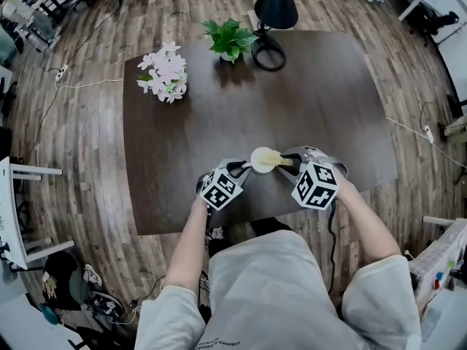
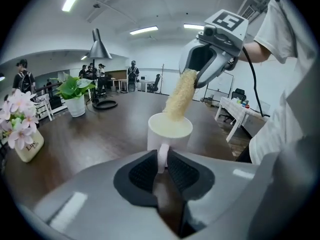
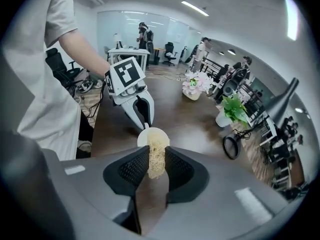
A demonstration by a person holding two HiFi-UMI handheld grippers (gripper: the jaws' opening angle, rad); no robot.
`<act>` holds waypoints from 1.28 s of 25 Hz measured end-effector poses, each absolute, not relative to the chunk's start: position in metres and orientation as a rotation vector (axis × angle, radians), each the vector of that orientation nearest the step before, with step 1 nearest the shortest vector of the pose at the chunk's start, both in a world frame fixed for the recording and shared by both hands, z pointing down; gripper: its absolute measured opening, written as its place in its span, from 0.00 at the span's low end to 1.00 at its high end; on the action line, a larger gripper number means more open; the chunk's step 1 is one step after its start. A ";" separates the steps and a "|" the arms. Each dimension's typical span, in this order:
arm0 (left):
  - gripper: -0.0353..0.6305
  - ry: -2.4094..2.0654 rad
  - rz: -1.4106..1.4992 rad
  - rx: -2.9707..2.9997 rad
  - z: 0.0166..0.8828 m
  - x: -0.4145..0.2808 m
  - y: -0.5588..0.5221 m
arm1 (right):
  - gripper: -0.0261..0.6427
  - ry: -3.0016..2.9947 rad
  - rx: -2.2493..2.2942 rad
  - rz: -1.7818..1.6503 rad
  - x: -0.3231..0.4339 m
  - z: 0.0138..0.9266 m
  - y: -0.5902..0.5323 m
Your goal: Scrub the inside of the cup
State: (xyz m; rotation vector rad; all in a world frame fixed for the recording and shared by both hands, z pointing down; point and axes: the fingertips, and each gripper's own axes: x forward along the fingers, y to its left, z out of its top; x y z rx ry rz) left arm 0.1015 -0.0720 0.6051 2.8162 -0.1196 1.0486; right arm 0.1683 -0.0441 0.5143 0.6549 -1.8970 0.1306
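Observation:
A white cup (image 1: 260,160) stands on the dark table (image 1: 219,115) near its front edge. My left gripper (image 1: 240,168) is shut on the cup's handle (image 2: 163,156). My right gripper (image 1: 289,162) is shut on a pale yellow loofah scrubber (image 1: 271,157), whose far end dips into the cup's mouth (image 2: 170,125). In the right gripper view the scrubber (image 3: 156,160) runs from between the jaws down into the cup (image 3: 153,136). In the left gripper view the scrubber (image 2: 180,95) slants down from the right gripper (image 2: 196,76) into the cup.
On the table's far side are a pink flower arrangement (image 1: 165,72), a potted green plant (image 1: 229,39) and a black lamp (image 1: 273,9) with a ring base. Wooden floor surrounds the table. Desks, chairs and several people are in the room beyond.

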 end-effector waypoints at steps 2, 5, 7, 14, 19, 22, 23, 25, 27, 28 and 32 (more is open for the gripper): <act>0.13 -0.156 1.102 2.826 0.605 0.102 -0.067 | 0.22 -1.869 0.578 0.075 0.164 0.520 -0.047; 0.12 -0.245 1.156 2.807 0.603 0.105 -0.062 | 0.22 -1.801 0.473 -0.040 0.165 0.533 -0.054; 0.12 -0.300 1.152 2.779 0.603 0.108 -0.057 | 0.22 -1.771 0.396 -0.094 0.164 0.541 -0.057; 0.12 -0.493 1.085 2.690 0.602 0.114 -0.056 | 0.21 -1.624 0.002 -0.272 0.147 0.581 -0.053; 0.12 -0.540 1.062 2.663 0.608 0.115 -0.047 | 0.21 -1.610 -0.082 -0.287 0.138 0.602 -0.052; 0.12 -0.607 1.032 2.649 0.607 0.115 -0.046 | 0.21 -1.611 -0.119 -0.312 0.134 0.605 -0.055; 0.12 -0.620 1.023 2.647 0.607 0.115 -0.046 | 0.21 -1.612 -0.129 -0.311 0.134 0.606 -0.056; 0.12 -0.629 1.015 2.648 0.608 0.117 -0.046 | 0.21 -1.610 -0.129 -0.312 0.132 0.605 -0.060; 0.12 -0.624 1.014 2.647 0.609 0.118 -0.045 | 0.21 -1.602 -0.107 -0.316 0.130 0.604 -0.063; 0.12 -0.618 1.010 2.645 0.610 0.118 -0.044 | 0.21 -1.596 -0.094 -0.317 0.130 0.604 -0.064; 0.12 -0.611 0.982 2.634 0.608 0.120 -0.041 | 0.20 -1.606 -0.021 -0.302 0.129 0.599 -0.072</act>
